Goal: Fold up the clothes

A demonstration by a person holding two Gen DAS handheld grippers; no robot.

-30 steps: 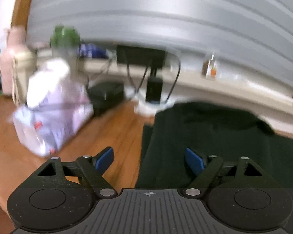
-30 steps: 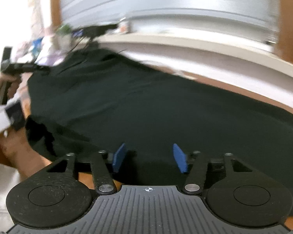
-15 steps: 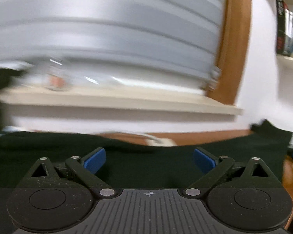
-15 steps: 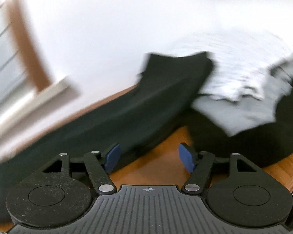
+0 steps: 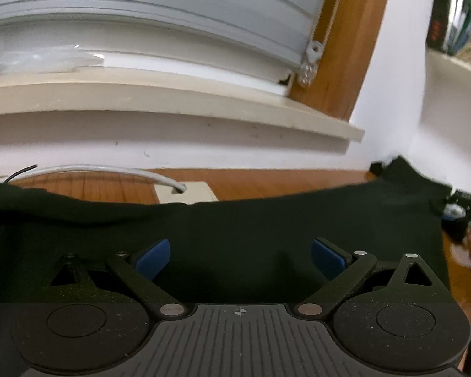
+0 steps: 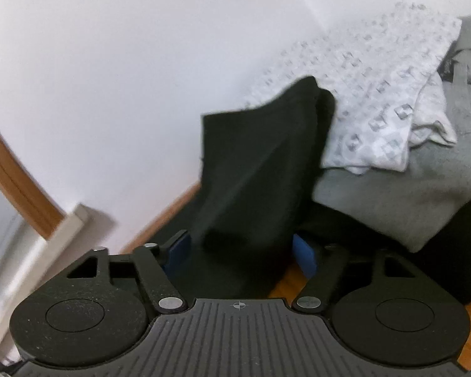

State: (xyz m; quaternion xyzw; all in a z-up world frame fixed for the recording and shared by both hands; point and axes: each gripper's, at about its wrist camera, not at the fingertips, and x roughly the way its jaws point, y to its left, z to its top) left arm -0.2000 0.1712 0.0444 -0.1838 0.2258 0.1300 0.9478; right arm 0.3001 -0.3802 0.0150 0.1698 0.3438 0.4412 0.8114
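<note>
The black garment (image 5: 235, 229) lies spread across the wooden tabletop (image 5: 267, 182) below the windowsill; since a second ago you have swung both tongs rightward along it. Your left tongs (image 5: 240, 253) hover spread over its middle, and your right tongs (image 6: 241, 248) stand open around its raised end, suggesting a fold is about to start. No legible writing shows.

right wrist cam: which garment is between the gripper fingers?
The black garment, rising between the open right gripper. The white patterned cloth and grey cloth lie farther back.
</note>
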